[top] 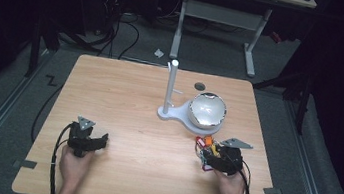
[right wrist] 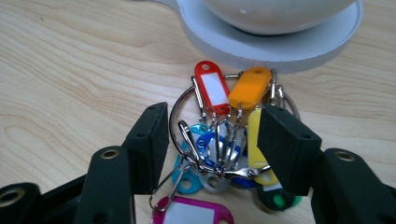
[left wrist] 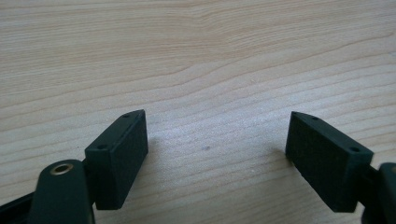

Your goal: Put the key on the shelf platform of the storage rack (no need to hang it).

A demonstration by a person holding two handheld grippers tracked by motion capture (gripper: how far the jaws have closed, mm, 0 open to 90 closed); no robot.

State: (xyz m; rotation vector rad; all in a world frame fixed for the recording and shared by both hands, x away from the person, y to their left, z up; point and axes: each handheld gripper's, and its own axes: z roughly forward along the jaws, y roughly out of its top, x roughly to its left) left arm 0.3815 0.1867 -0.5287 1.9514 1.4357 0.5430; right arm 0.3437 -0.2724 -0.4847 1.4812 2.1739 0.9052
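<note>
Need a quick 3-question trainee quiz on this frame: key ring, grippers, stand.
1. True or false: the left gripper has a thing between its jaws.
2. What lies between the jaws of the right gripper?
3. The bowl sits: A) on the white stand's round base, B) on bare table, C) in a hand.

Key: 1 false, jaws open over bare wood. 2 the ring of coloured key tags. 3 A.

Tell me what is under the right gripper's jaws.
A bunch of key tags on a metal ring lies on the table between the open right gripper jaws: red, orange, yellow, blue, magenta. The lower tags overlap, so their labels stay hidden.
</note>
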